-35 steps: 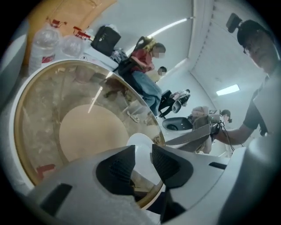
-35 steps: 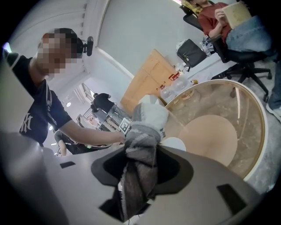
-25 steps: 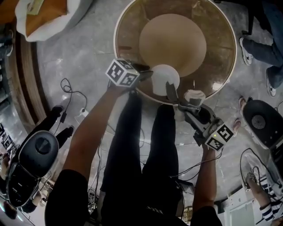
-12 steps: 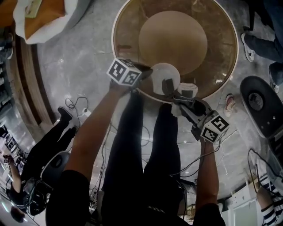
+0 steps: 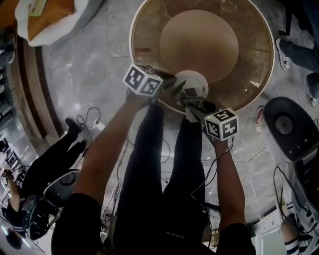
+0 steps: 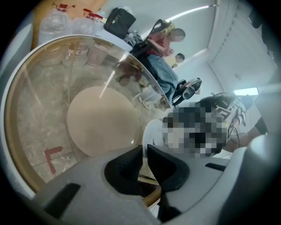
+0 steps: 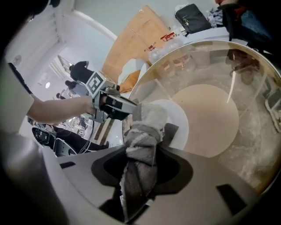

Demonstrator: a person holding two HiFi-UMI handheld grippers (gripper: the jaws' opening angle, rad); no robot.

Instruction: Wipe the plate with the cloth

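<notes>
A white plate (image 5: 197,81) lies at the near edge of the round glass table (image 5: 149,30). My left gripper (image 5: 174,85) is shut on the plate's left rim; in the left gripper view its jaws (image 6: 144,151) pinch the plate (image 6: 153,132) at its edge. A crumpled grey-white cloth (image 7: 142,143) is clamped in my right gripper (image 7: 145,132), which is shut on it. The cloth's bunched end rests against the plate (image 7: 180,121). In the head view the right gripper (image 5: 191,98) comes in over the plate's near side, and the left gripper (image 7: 125,109) shows across it.
A beige disc (image 5: 199,42) shows under the glass, and a red tape mark (image 6: 52,156) sits near the rim. A white and orange beanbag (image 5: 55,15) lies far left. Black office chairs (image 5: 291,127) stand right and lower left. Bystanders and cables are around.
My right gripper has swung left and forward with the cloth, from beside the table's edge onto the plate. The left gripper has kept its hold on the rim.
</notes>
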